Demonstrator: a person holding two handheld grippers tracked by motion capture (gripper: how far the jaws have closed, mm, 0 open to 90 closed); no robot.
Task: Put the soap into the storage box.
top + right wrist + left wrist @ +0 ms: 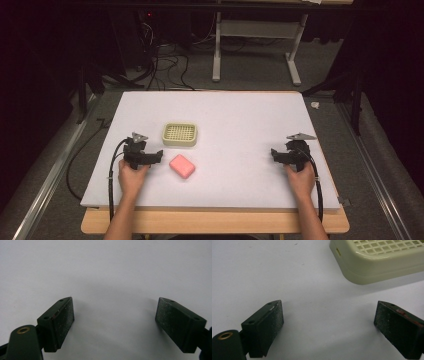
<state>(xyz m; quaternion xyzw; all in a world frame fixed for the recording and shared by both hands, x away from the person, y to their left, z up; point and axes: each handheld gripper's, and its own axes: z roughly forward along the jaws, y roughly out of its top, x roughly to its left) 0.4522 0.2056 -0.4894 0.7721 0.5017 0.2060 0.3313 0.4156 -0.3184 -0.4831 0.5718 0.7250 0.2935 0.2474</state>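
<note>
We hold the left gripper (141, 150) just beside the pink soap (182, 166) at its nine o'clock, the right gripper (292, 151) well apart at three o'clock, both with jaws wide apart and holding nothing.

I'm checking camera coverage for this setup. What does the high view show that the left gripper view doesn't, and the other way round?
High view alone: the pink rounded soap bar on the white table top, just in front of the cream plastic soap dish with a grid top; both hands, the left gripper beside the bar, the right gripper far off on bare table; the floor and cables beyond.

Left gripper view alone: the wide gap between the left gripper's black jaws, holding nothing, and a small slot in the dish's side wall.

Shared: the dish, the table top, the left gripper.
</note>
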